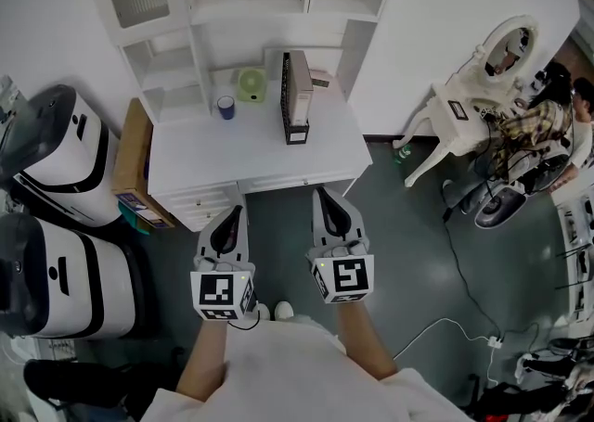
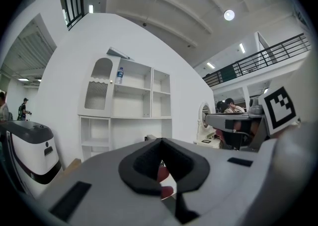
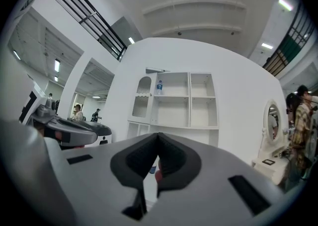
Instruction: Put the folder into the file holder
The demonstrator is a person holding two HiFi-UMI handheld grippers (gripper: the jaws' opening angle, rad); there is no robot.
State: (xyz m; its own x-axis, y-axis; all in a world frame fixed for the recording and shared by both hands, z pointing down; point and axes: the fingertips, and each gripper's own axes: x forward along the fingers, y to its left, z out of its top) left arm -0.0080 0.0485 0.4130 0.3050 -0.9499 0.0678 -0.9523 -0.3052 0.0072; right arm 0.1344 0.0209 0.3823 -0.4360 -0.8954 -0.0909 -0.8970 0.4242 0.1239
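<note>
White desk (image 1: 195, 160) at your twelve o'clock carries the file holder (image 1: 295, 128) with what looks like the folder (image 1: 302, 86) upright inside, probably light, stiff card best pinched at its top edge, while your left gripper (image 1: 235, 216) and right gripper (image 1: 329, 199) sit closed, empty.

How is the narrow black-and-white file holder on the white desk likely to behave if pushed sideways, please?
The narrow black-and-white file holder stands upright on a slim base, so it would probably tip. Its sides look stiff. The smooth white desk may let it slide.
</note>
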